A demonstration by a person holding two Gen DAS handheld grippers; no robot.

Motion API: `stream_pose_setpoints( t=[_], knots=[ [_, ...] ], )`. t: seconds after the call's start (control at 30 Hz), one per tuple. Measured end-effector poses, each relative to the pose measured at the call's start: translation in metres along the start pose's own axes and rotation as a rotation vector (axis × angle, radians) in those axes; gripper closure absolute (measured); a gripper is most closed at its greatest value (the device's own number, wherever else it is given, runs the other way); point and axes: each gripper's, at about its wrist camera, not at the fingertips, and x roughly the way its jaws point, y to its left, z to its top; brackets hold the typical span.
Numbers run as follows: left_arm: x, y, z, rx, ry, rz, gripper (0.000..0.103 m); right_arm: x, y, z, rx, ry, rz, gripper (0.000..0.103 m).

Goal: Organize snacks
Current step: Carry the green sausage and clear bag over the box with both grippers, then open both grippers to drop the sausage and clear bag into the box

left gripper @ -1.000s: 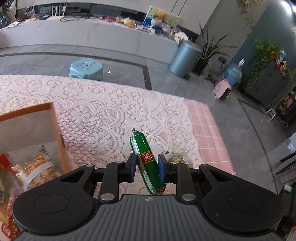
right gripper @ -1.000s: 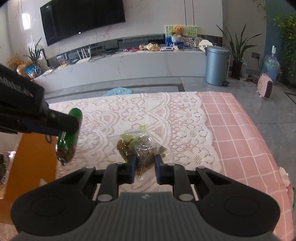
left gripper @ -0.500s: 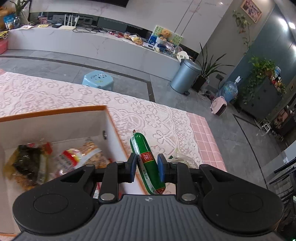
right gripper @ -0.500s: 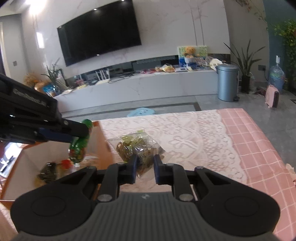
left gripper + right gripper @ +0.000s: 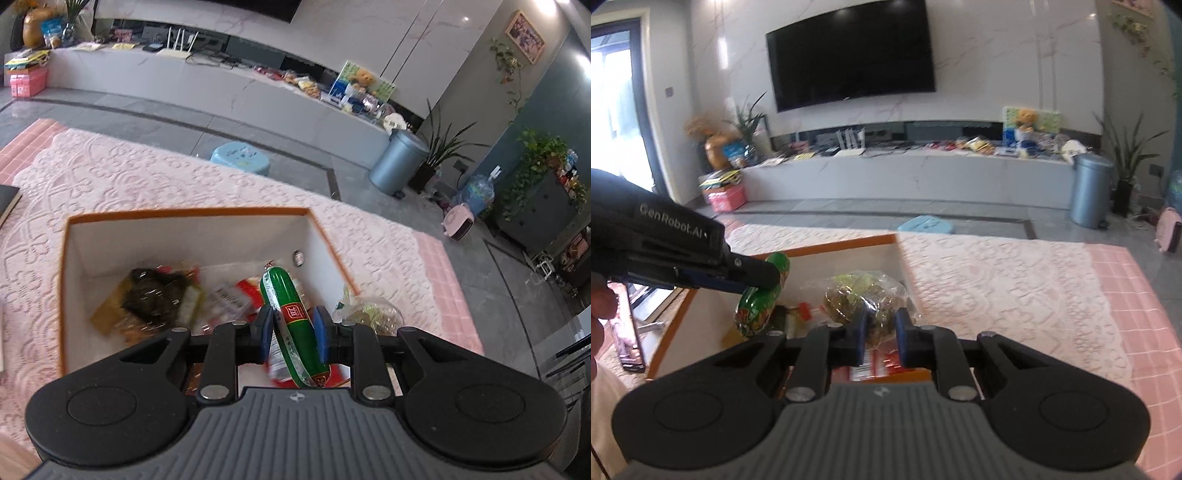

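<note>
My left gripper [image 5: 293, 334] is shut on a green sausage stick [image 5: 291, 317] with a red label and holds it above the open orange-rimmed box [image 5: 184, 214]. The box holds several snack packets [image 5: 159, 299]. My right gripper [image 5: 881, 334] is shut on a clear bag of dark snacks [image 5: 866, 299] and holds it over the box's right side [image 5: 827, 251]. The left gripper with the sausage [image 5: 761, 295] shows at the left of the right wrist view. The bag also shows in the left wrist view [image 5: 369, 312].
The box stands on a table with a white lace cloth [image 5: 147, 177] over pink check [image 5: 1126, 288]. A dark flat object [image 5: 7, 203] lies at the table's far left. A blue stool [image 5: 240, 157] and a grey bin [image 5: 397, 162] stand on the floor beyond.
Both grippers have moved left with their snacks, from over the lace cloth to over the open box. Both stay shut on what they hold.
</note>
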Motion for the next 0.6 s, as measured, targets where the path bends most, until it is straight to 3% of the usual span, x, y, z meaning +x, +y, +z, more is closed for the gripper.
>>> stream_pose_setpoints(
  t=[0.33, 0.6],
  knots=[
    [0.015, 0.060, -0.005, -0.040, 0.117, 0.055, 0.077, 0.042, 0.040, 0.009, -0.092, 0.157, 0.059, 0.092],
    [0.041, 0.070, -0.010, 0.013, 0.216, 0.122, 0.077, 0.091, 0.047, 0.016, -0.084, 0.340, 0.167, 0.093]
  ],
)
